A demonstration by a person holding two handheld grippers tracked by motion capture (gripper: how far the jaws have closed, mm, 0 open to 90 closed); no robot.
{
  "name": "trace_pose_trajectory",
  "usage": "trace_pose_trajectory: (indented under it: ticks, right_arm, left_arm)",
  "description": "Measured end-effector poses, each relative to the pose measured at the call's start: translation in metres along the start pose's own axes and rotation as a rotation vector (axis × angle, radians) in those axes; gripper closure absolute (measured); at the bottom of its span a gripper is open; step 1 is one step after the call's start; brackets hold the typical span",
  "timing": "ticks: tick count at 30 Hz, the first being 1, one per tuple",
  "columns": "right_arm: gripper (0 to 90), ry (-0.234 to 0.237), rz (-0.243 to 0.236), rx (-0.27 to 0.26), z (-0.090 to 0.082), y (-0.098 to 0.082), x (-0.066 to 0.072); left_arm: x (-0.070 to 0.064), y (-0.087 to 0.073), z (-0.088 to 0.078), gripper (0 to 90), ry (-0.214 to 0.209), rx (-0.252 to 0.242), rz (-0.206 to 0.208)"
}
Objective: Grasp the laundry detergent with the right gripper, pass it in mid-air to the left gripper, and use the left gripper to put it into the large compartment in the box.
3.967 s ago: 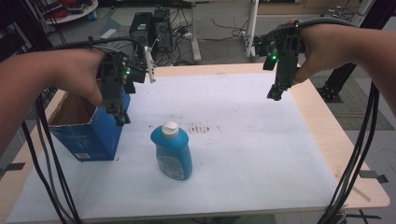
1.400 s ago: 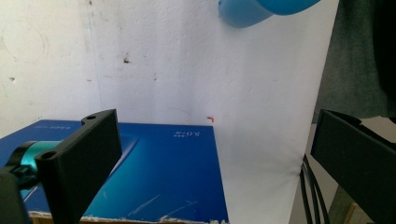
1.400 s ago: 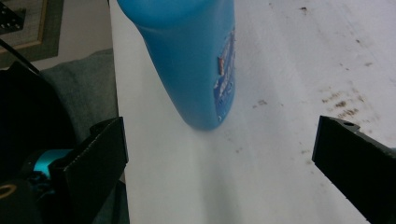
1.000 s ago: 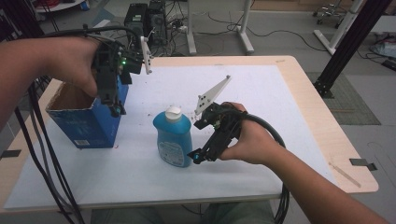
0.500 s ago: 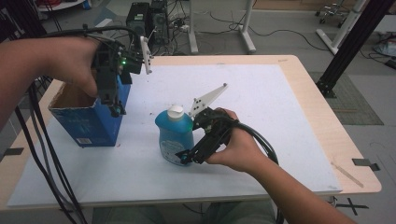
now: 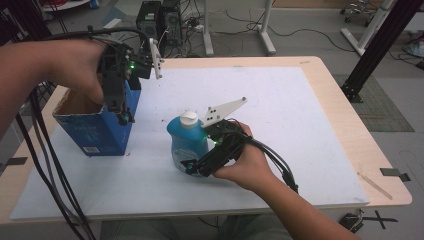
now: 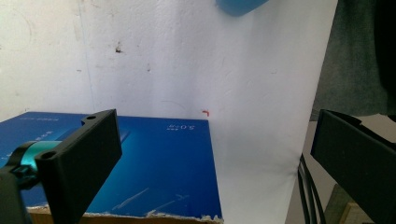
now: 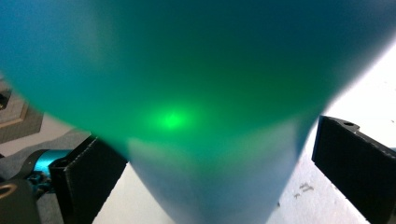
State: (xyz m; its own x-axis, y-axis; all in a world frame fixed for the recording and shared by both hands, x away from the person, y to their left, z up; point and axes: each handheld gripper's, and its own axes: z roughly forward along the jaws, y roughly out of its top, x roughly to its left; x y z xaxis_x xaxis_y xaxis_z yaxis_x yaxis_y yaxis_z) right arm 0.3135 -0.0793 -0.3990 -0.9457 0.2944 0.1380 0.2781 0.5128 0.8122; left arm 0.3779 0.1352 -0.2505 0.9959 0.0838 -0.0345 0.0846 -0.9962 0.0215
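A blue bottle (image 6: 186, 142) with a white cap (image 6: 189, 118) stands upright near the middle of the white mat. My right gripper (image 6: 194, 168) lies low against the bottle's lower right side. In the right gripper view the bottle (image 8: 196, 93) sits blurred and very close between the two spread jaws, so my right gripper (image 8: 219, 177) is open. My left gripper (image 6: 123, 116) hangs open over the right end of a blue cardboard box (image 6: 95, 131) at the left. In the left gripper view the box (image 7: 159, 163) lies below the left gripper (image 7: 215, 140).
The white mat (image 6: 280, 115) covers a wooden table (image 6: 345, 120). Black cables (image 6: 50, 165) hang down at the left edge. On the floor beyond the table stand a computer tower (image 6: 150, 15) and table legs. A black frame post (image 6: 375, 45) rises at the right.
My right gripper has come down from the far right to the bottle and slid left, bringing the bottle between its jaws. The left gripper has stayed over the box.
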Motion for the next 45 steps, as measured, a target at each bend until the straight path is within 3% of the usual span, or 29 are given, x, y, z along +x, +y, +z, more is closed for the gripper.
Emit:
trace_pose_trajectory:
  ticks: [8,11,21,28,45]
  right_arm:
    - [6.3,-0.026,-0.005,-0.026,0.0022,0.0004,0.0009]
    - [14.0,-0.024,-0.013,-0.048,0.0000,0.0003,0.0010]
    - [16.6,-0.029,-0.018,-0.041,0.0030,-0.0010,0.0029]
    - [25.8,-0.025,-0.029,-0.057,0.0016,-0.0007,0.0026]
    - [33.6,-0.030,-0.048,-0.072,0.0034,-0.0004,0.0048]
  left_arm:
    - [0.0010,-0.0003,0.0012,1.7,-0.001,0.006,0.002]
    - [0.0009,0.0000,0.0018,1.7,-0.004,0.005,0.000]
    - [0.0011,0.0013,0.0026,1.7,-0.005,0.010,0.004]
    - [0.0008,0.0003,0.0032,1.7,-0.007,0.011,0.000]
    - [0.0006,-0.0010,0.0037,1.7,-0.004,0.014,0.001]
